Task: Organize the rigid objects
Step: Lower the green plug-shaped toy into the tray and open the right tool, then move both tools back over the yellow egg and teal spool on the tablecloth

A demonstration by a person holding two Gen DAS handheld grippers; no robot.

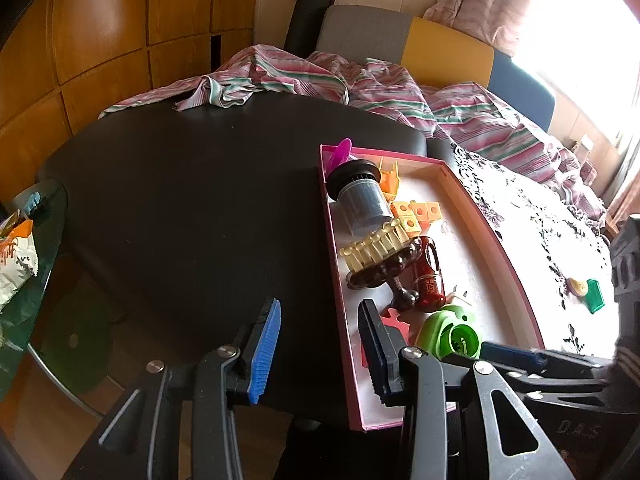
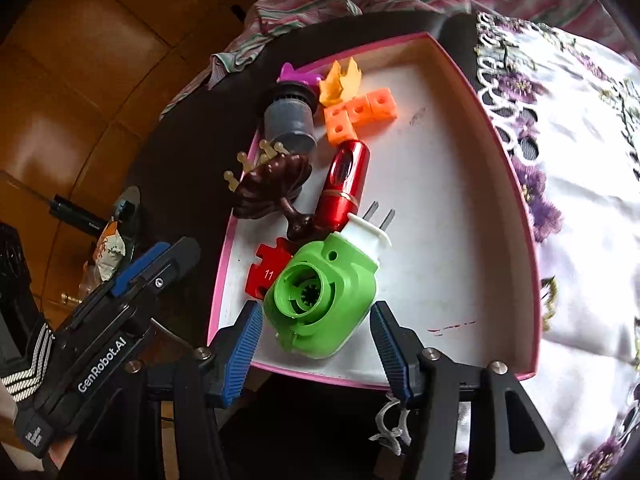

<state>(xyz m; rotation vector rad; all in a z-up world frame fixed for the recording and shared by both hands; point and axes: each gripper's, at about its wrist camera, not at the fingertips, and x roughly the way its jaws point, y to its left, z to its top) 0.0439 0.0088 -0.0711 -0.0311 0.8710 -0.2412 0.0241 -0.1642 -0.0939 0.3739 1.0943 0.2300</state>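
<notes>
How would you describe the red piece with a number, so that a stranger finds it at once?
Look in the pink-rimmed tray lying on the dark table. At its near end, the red piece lies flat, partly under the green plug-in device. It alone is notched like a puzzle piece and bears a white 11.

The green plug-in device (image 2: 324,300) is showing smooth moulded plastic with a white plastic cap and two bare metal prongs. The red cylinder (image 2: 344,184) is gleaming like polished lacquer. The brown brush (image 2: 272,188) is looking glossy, its pale bristle tips translucent. The orange cubes (image 2: 360,114) are appearing matt plastic. The pink-rimmed box (image 2: 460,208) is looking like cardboard, its white floor scuffed. The striped cloth (image 1: 360,84) is lying crumpled beside a matt black tabletop (image 1: 200,184) and glossy wooden wall panels (image 1: 100,40).
</notes>
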